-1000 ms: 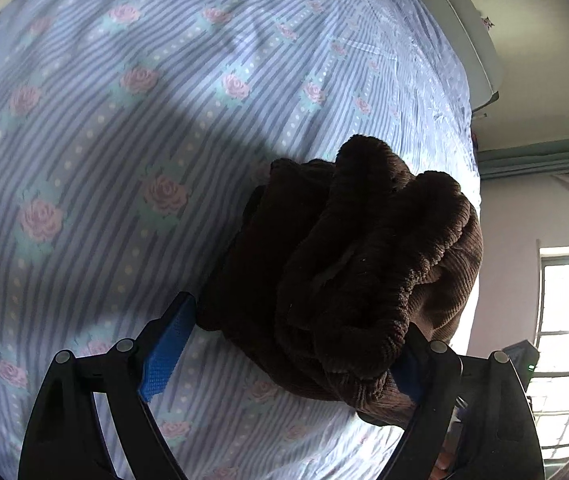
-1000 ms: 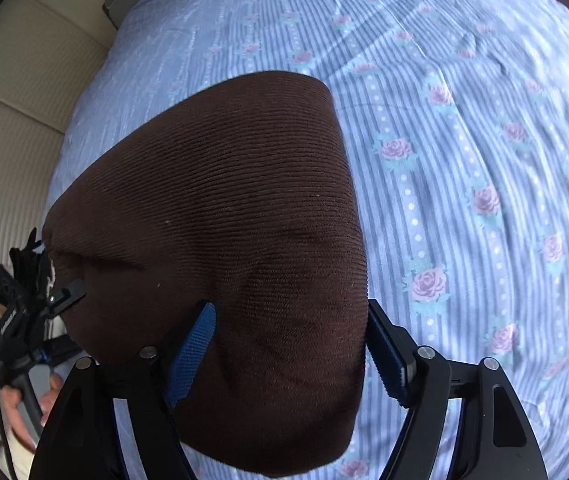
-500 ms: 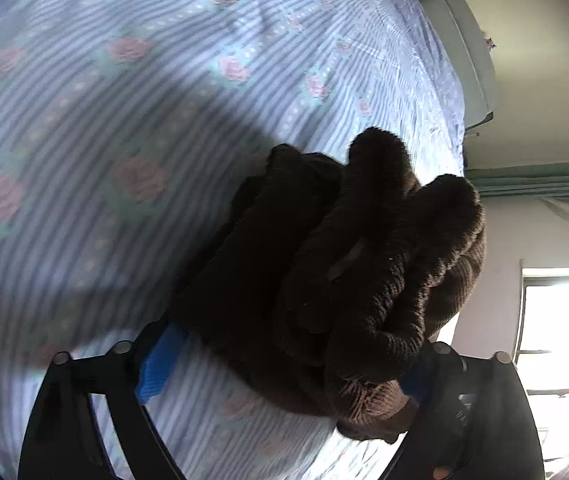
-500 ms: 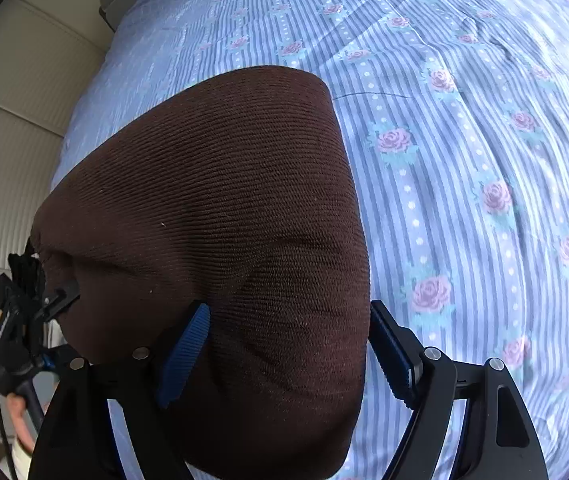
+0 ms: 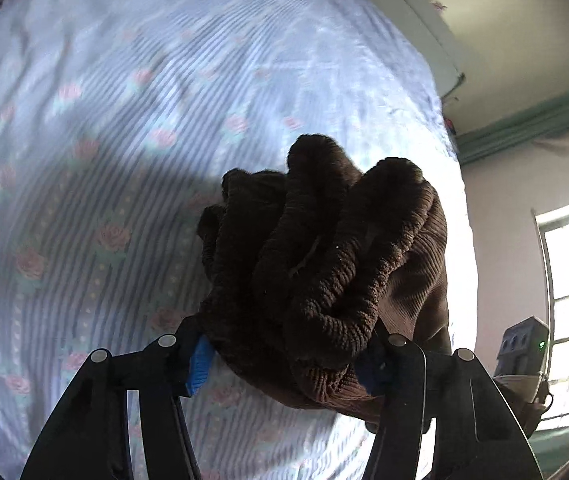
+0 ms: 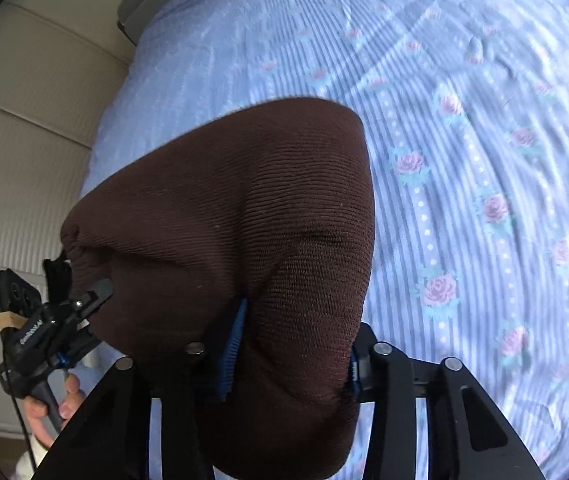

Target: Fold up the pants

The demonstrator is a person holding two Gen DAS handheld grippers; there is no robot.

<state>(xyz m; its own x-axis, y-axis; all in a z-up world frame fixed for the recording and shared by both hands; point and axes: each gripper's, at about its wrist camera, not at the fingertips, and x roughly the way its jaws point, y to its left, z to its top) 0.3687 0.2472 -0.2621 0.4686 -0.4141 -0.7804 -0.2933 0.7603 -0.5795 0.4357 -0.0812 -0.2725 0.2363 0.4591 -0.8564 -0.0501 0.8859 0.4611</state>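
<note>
No wording, brand, number or sign reads clearly anywhere in either view. The one trace of lettering is a short line of pale print on the body of the left gripper (image 6: 100, 294), seen at the lower left of the right wrist view (too small and blurred to make out a single letter).

Right gripper (image 6: 290, 350) jaws just closed, clamped on brown pants (image 6: 224, 208)
</note>
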